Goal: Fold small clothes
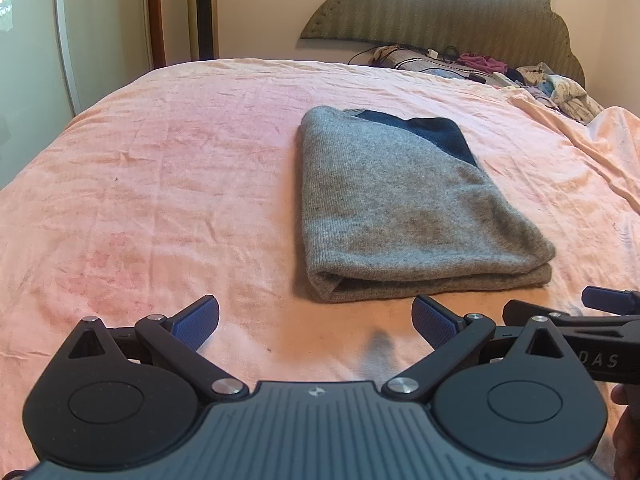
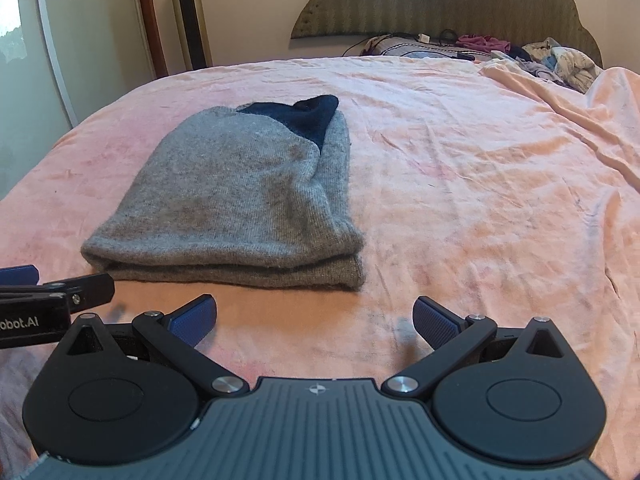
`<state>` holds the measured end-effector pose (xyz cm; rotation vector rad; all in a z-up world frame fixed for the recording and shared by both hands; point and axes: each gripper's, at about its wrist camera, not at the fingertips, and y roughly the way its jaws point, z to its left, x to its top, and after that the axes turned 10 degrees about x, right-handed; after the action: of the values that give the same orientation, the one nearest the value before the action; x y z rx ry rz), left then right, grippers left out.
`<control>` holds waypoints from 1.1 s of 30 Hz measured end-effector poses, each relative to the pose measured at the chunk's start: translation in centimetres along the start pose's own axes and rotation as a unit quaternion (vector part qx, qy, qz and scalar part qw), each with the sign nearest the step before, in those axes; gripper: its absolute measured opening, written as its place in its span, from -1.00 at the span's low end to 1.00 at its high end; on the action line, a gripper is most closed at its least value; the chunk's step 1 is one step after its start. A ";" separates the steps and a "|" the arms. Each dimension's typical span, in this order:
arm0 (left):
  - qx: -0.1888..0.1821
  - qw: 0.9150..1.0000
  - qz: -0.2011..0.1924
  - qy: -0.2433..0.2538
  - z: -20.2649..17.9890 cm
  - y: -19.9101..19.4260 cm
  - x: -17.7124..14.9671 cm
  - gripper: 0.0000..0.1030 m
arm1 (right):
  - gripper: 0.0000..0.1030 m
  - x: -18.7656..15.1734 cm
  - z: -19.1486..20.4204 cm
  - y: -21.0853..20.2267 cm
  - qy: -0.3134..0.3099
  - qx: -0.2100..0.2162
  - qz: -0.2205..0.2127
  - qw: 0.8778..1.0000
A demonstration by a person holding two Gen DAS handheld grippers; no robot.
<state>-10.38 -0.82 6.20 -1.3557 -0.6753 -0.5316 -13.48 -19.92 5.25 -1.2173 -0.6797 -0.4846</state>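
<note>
My left gripper (image 1: pixel 316 322) hangs wide apart and empty just short of the grey sweater (image 1: pixel 396 208), which lies folded on the pink bedspread (image 1: pixel 160 184) (layers stacked, I'd call it finished). My right gripper (image 2: pixel 316 322) is spread wide too, empty, beside the bundle's right corner, both clear so nothing drags.

The folded sweater (image 1: pixel 392 208) is heather grey knit with a dark navy patch at its far end. It lies on a bed blanket (image 1: pixel 160 168) of pale salmon pink, mottled with rosier blotches. Both the left gripper (image 1: pixel 316 320) and the right gripper (image 2: pixel 316 320) are matte black with blue ribbed pads (image 2: pixel 192 320) and silver rivets. The headboard (image 2: pixel 440 0) is olive-brown with faint zigzag stripes.
</note>
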 end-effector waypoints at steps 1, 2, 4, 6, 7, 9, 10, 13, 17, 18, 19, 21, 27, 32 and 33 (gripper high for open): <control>-0.002 1.000 0.004 0.001 0.0 0.1 0.1 1.00 | 1.00 -0.1 0.0 0.1 -0.001 -0.001 0.004 1.000; -0.004 1.000 0.008 0.004 0.1 0.2 0.1 1.00 | 1.00 -0.1 -0.1 0.2 0.001 -0.002 0.006 1.000; -0.009 1.000 0.014 0.010 0.0 0.3 0.1 1.00 | 1.00 -0.2 -0.2 0.4 0.006 -0.004 0.009 1.000; -0.015 1.000 0.016 0.019 -0.1 0.3 0.0 1.00 | 1.00 -0.2 -0.4 0.7 0.011 -0.006 0.012 1.000; -0.017 0.999 0.019 0.022 -0.1 0.3 -0.1 1.00 | 1.00 -0.2 -0.4 0.8 0.013 -0.006 0.013 1.000; -0.025 0.999 0.022 0.027 -0.1 0.4 -0.1 1.00 | 1.00 -0.1 -0.4 0.9 0.012 -0.007 0.015 1.000; -0.027 0.999 0.024 0.030 -0.2 0.5 -0.1 1.00 | 1.00 -0.1 -0.4 1.0 0.009 -0.007 0.017 1.000; -0.022 0.999 0.022 0.027 -0.1 1.0 0.0 1.00 | 1.00 -0.2 -0.2 1.5 0.002 -0.007 0.022 1.000; -0.014 0.999 0.029 0.021 0.1 1.8 0.1 1.00 | 1.00 -0.2 0.0 1.9 -0.008 -0.017 0.020 1.000; -0.013 0.999 0.030 0.021 0.2 1.8 0.1 1.00 | 1.00 -0.2 0.1 1.9 -0.009 -0.018 0.021 1.000; -0.013 0.999 0.031 0.021 0.2 1.8 0.1 1.00 | 1.00 -0.1 0.1 1.9 -0.009 -0.018 0.021 1.000; -0.016 0.999 0.031 0.020 0.3 1.7 0.2 1.00 | 1.00 -0.1 0.1 2.0 -0.008 -0.018 0.022 1.000; -0.026 0.999 0.026 0.017 0.5 1.3 0.5 1.00 | 1.00 0.1 0.1 1.9 -0.008 -0.018 0.024 1.000; -0.026 0.999 0.019 0.020 0.4 1.1 0.5 1.00 | 1.00 0.2 0.2 1.9 -0.010 -0.018 0.025 0.999; -0.019 1.000 0.005 0.019 0.5 0.9 0.4 1.00 | 1.00 0.2 0.2 1.9 -0.009 -0.018 0.025 0.999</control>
<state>-9.57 -0.17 5.92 -1.3809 -0.6301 -0.5633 -12.13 -19.19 4.15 -1.2710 -0.6571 -0.4459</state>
